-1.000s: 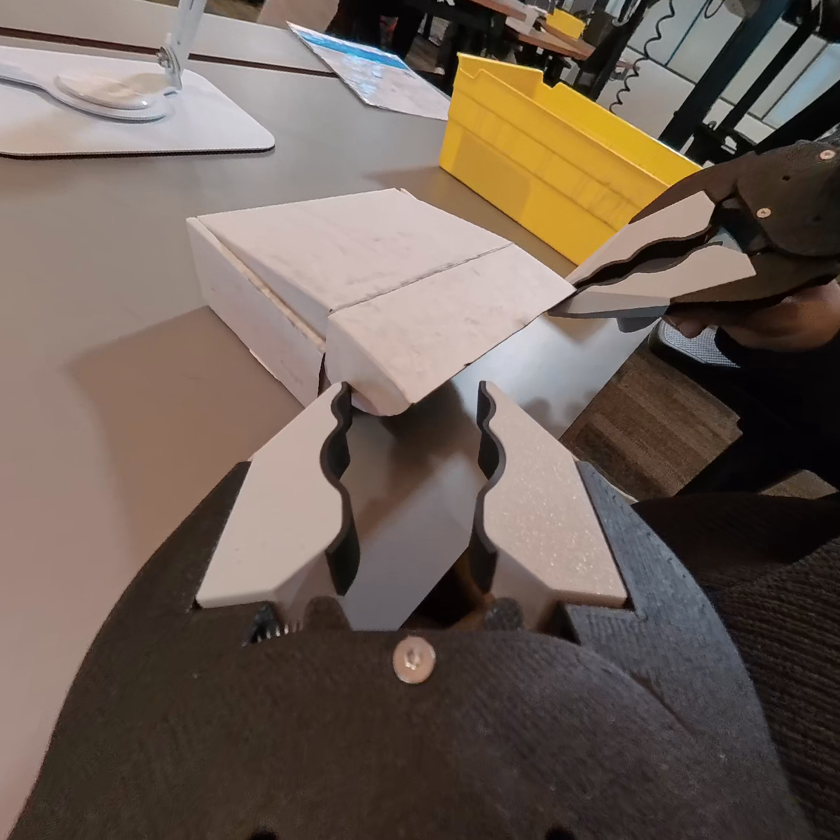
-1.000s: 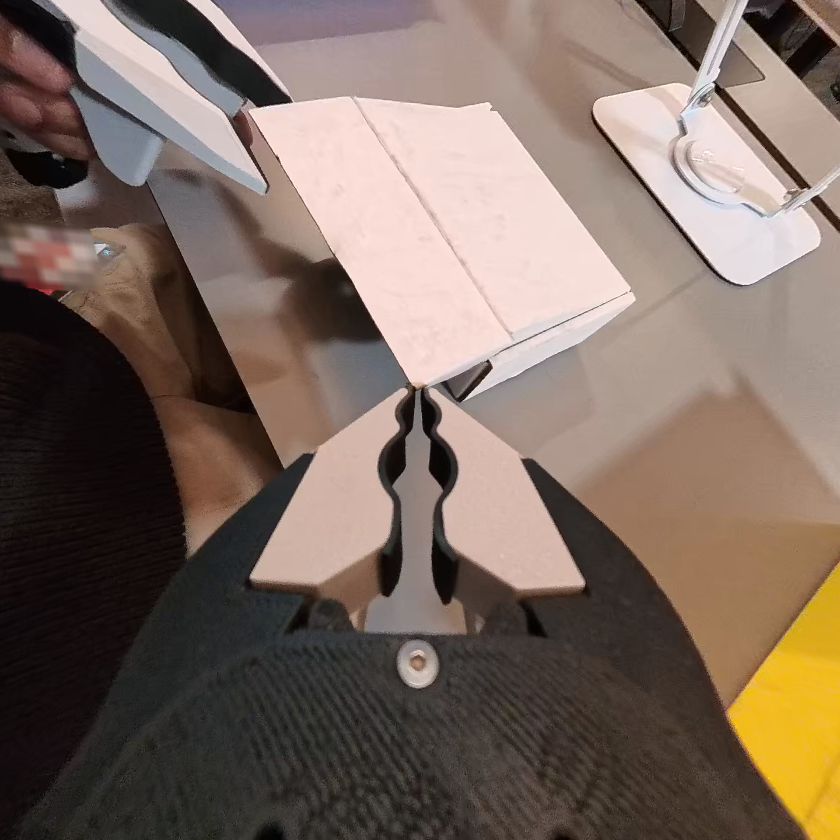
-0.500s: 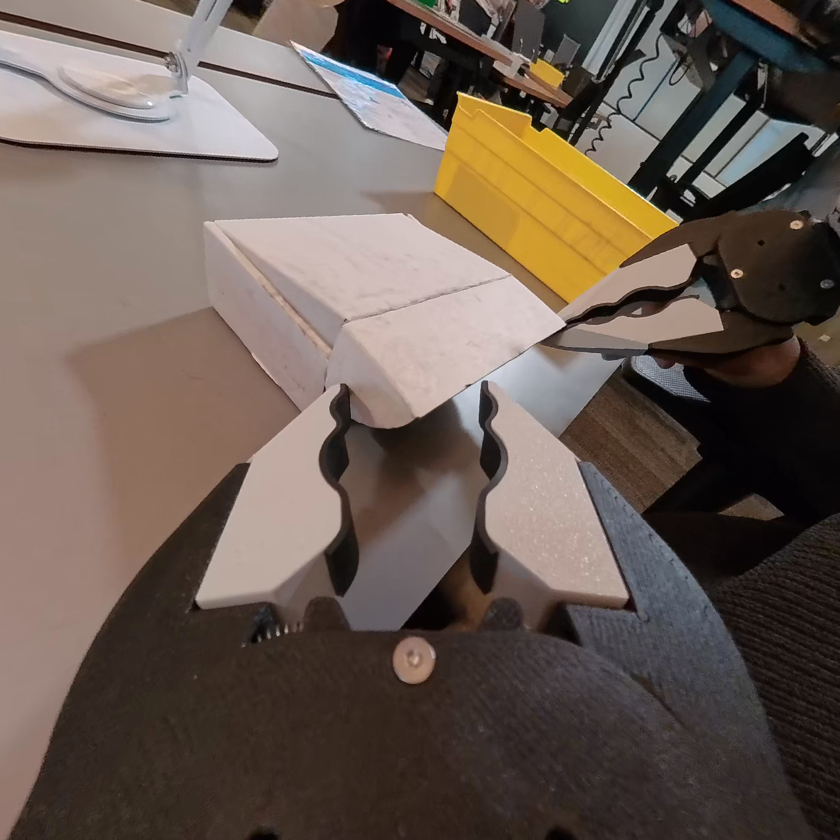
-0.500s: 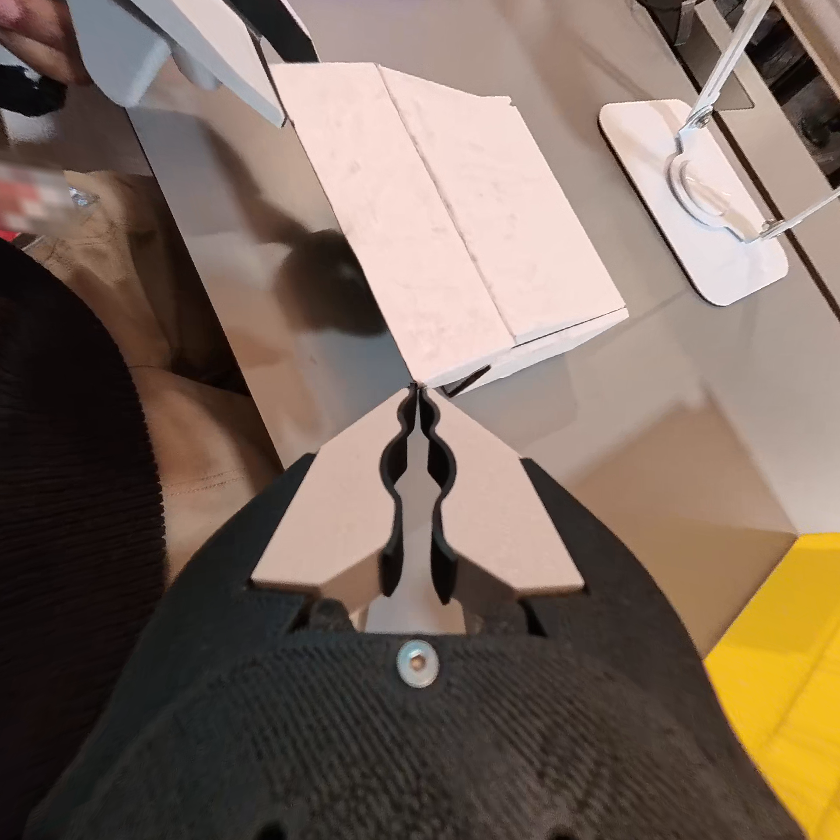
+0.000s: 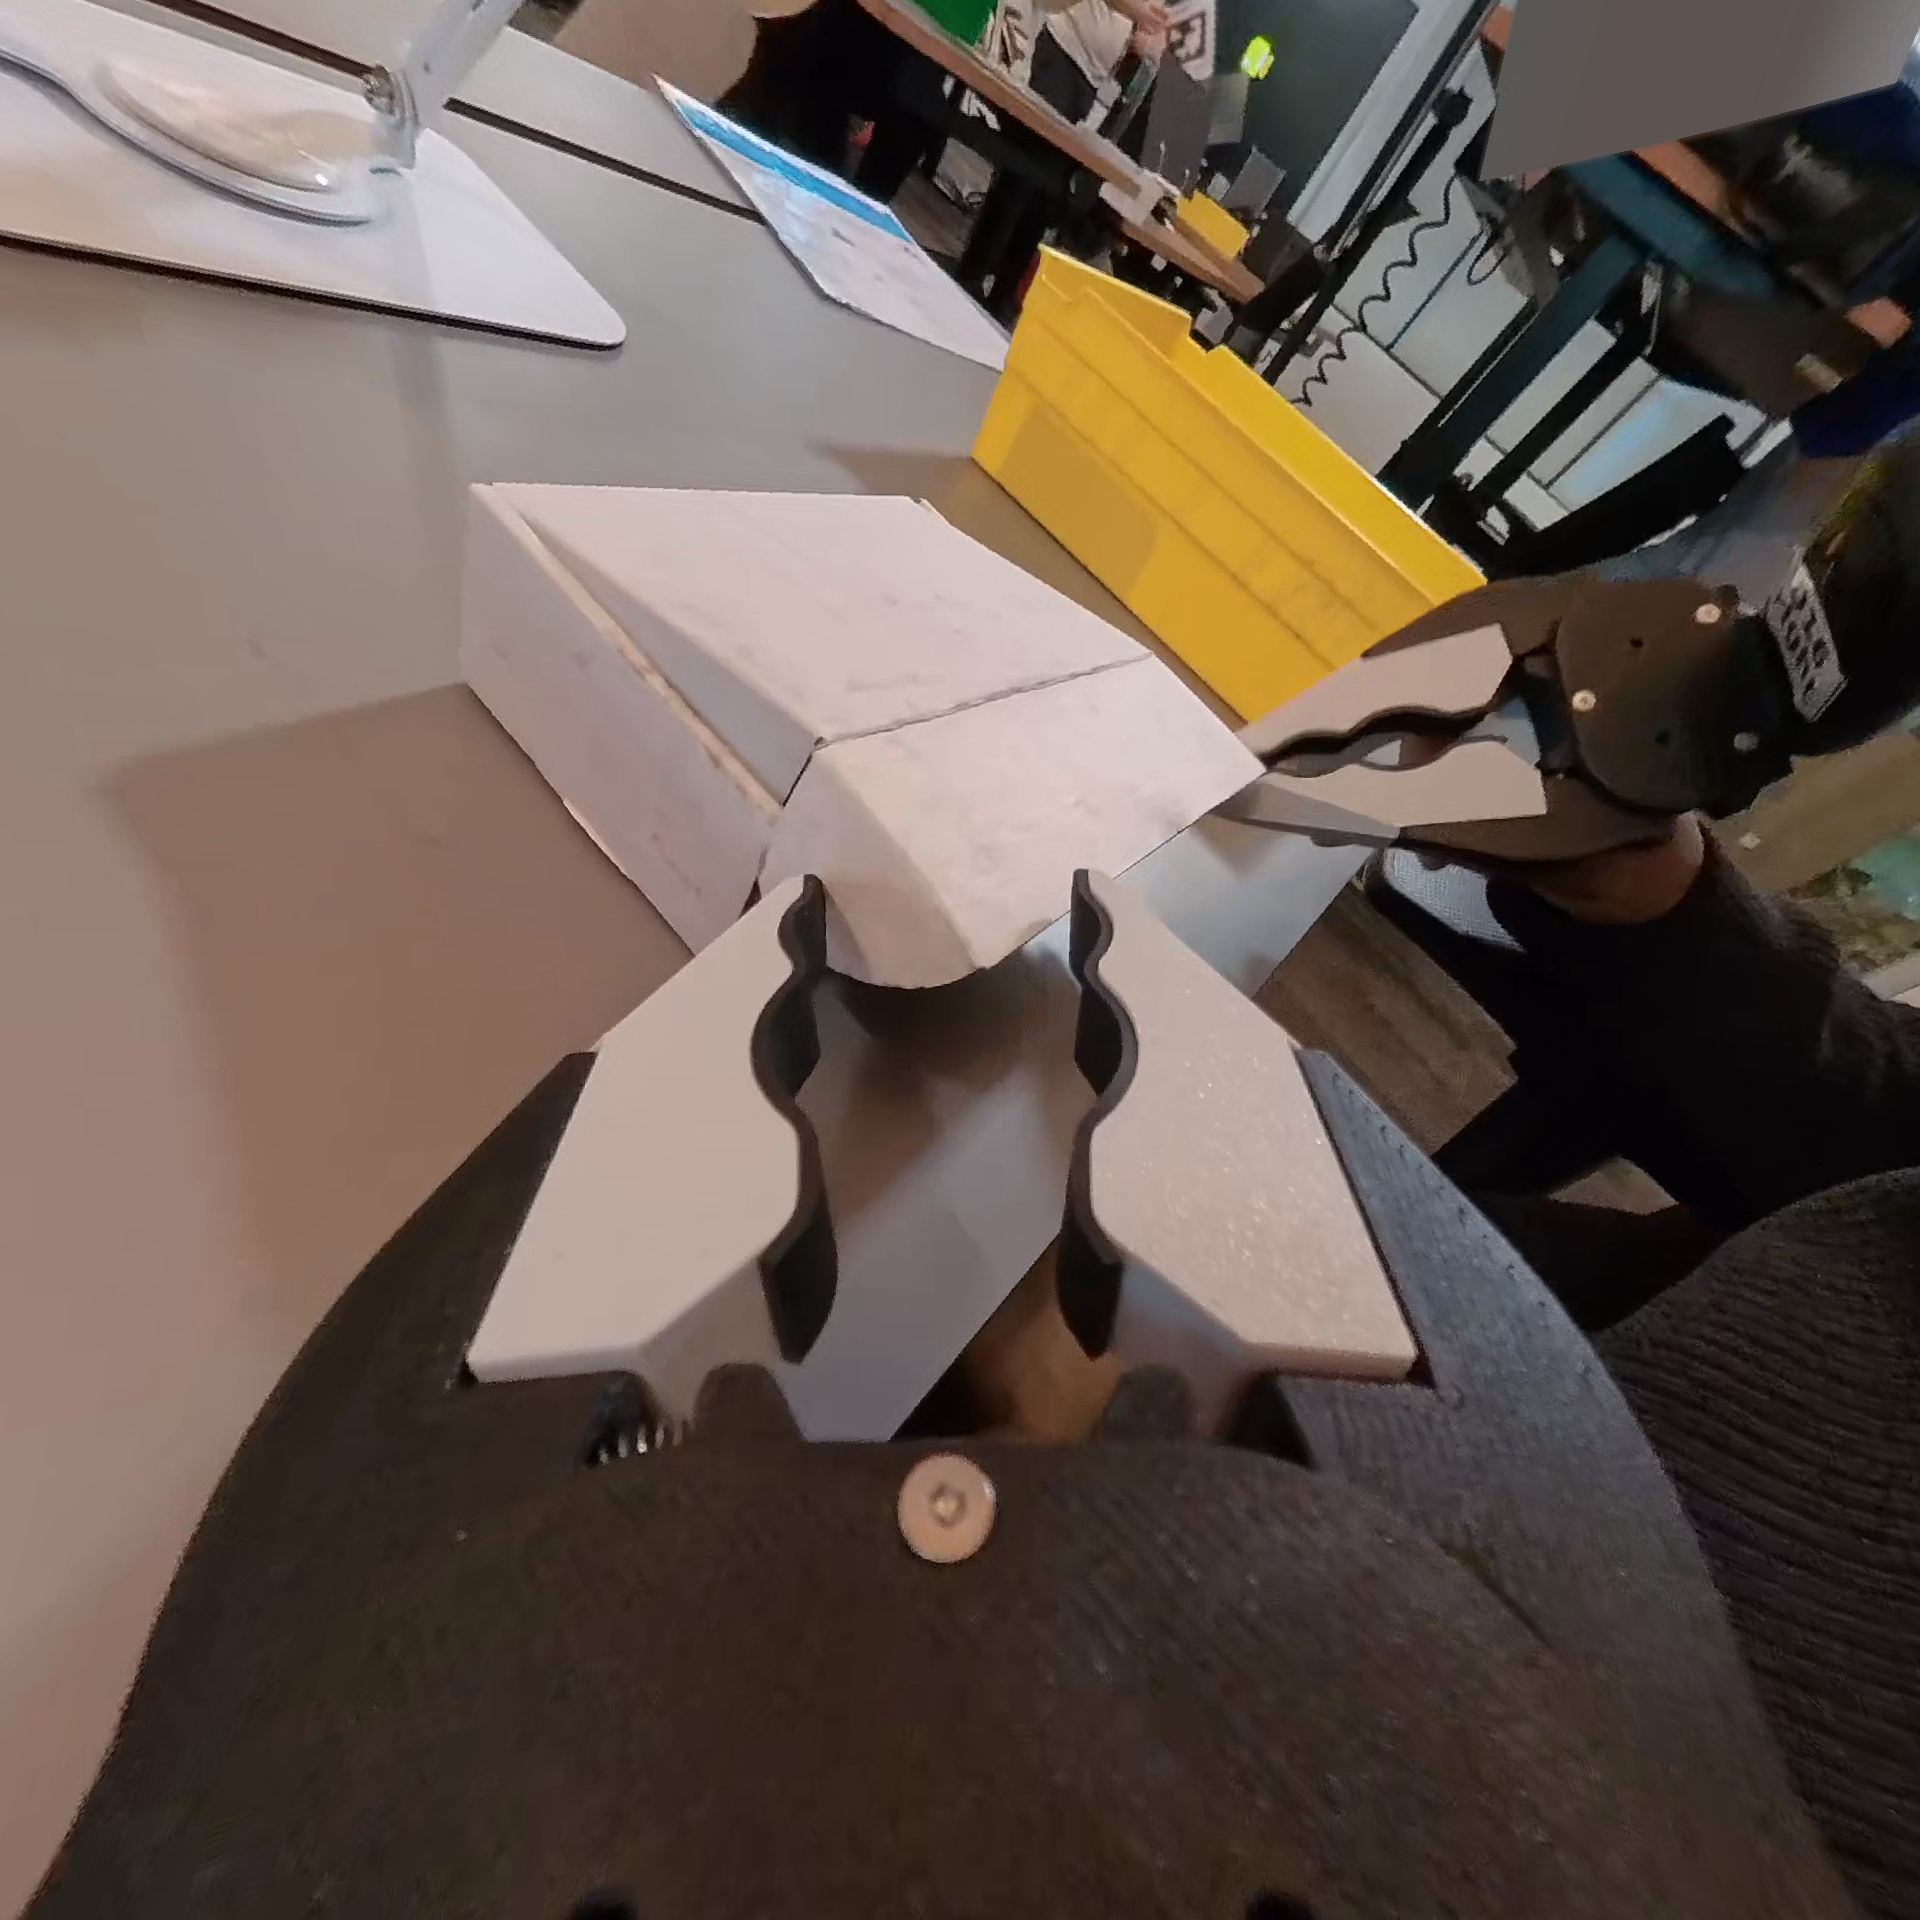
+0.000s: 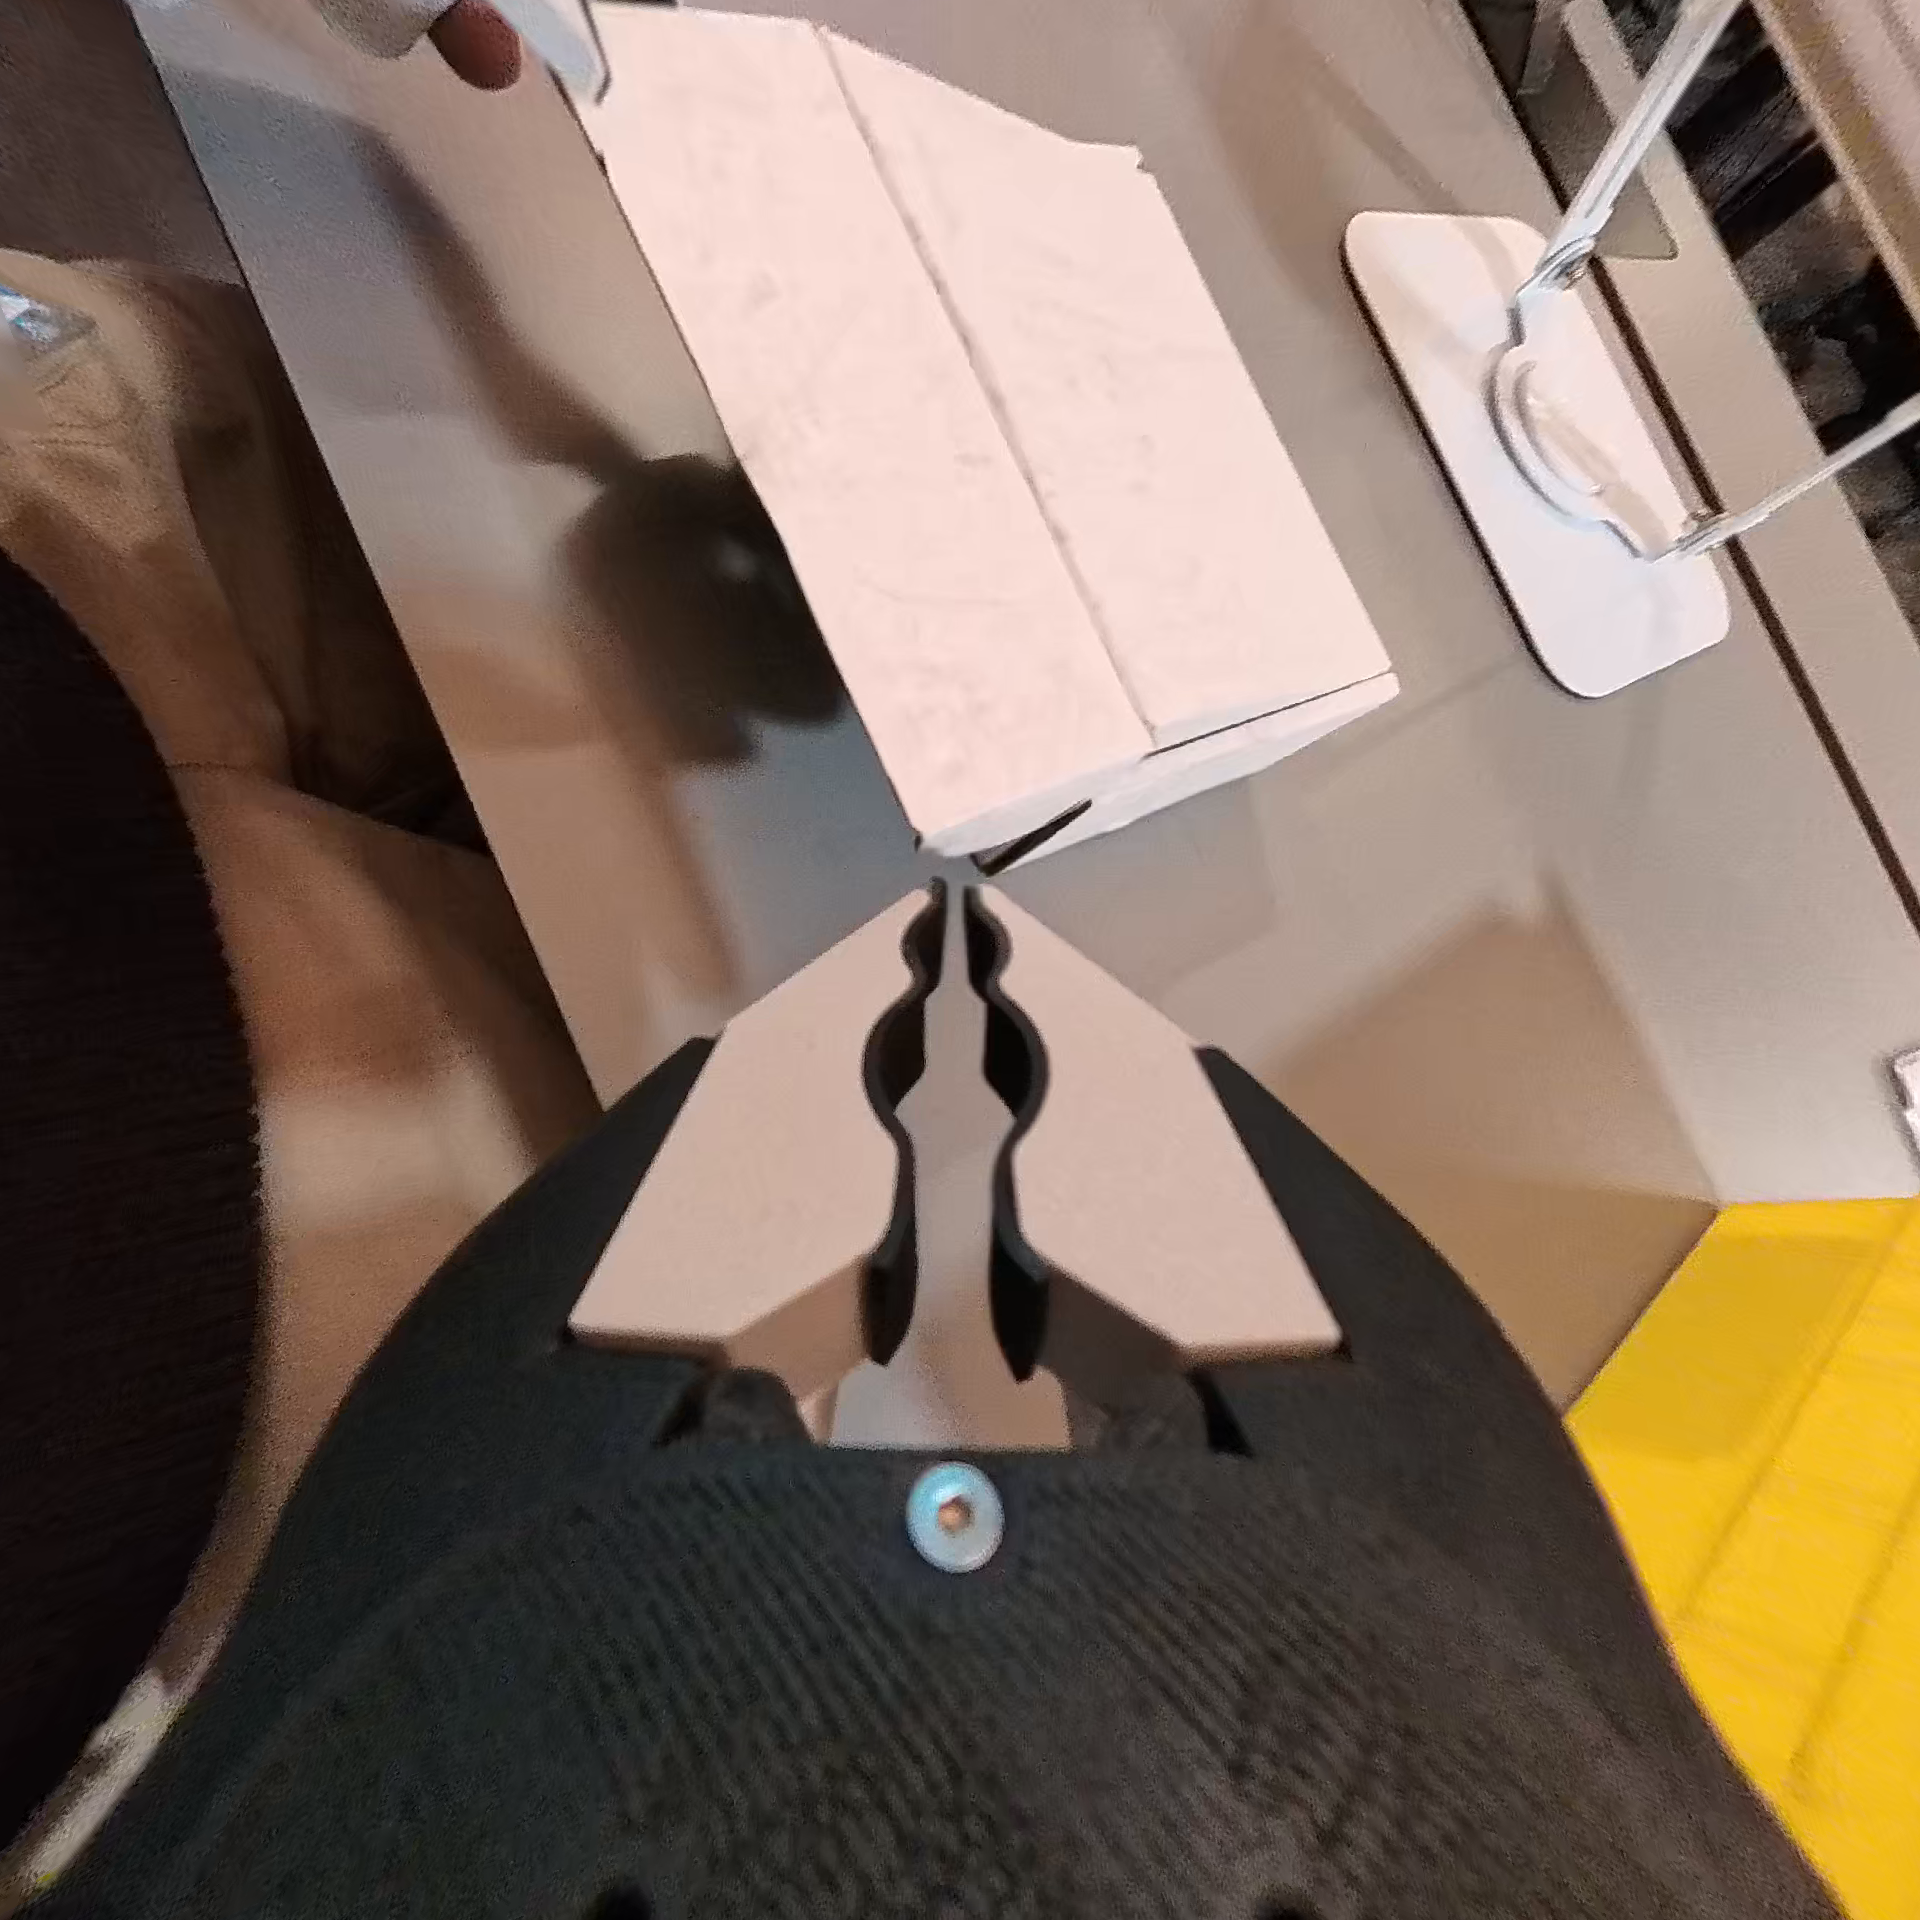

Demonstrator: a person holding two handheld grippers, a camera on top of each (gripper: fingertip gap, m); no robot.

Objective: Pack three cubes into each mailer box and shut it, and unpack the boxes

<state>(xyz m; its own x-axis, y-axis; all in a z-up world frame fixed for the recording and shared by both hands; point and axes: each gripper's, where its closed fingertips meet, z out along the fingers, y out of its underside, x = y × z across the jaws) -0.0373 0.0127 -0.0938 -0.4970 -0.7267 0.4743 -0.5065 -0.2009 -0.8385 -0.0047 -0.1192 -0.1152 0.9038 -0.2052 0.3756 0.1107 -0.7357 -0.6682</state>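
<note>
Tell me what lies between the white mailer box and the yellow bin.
Only bare grey table: the left wrist view shows nothing between the mailer box and the yellow bin.

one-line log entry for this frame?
box: lid ajar | right gripper: shut on flap corner | left gripper: open at flap | bin: beside box

- Grey table [image 5: 260,582]: the landmark for everything below.
- Yellow bin [image 5: 1205,509]: stands on the table near its far right edge, long side facing the viewer.
- White flat stand base [image 5: 343,229]: lies on the table's far left part, and carries a clear curved holder [image 5: 239,156].
- Printed sheet [image 5: 831,239]: lies flat on the table, beyond the bin.
- Wood-look floor [image 5: 1382,1029]: shows below the table's near right edge.
</note>
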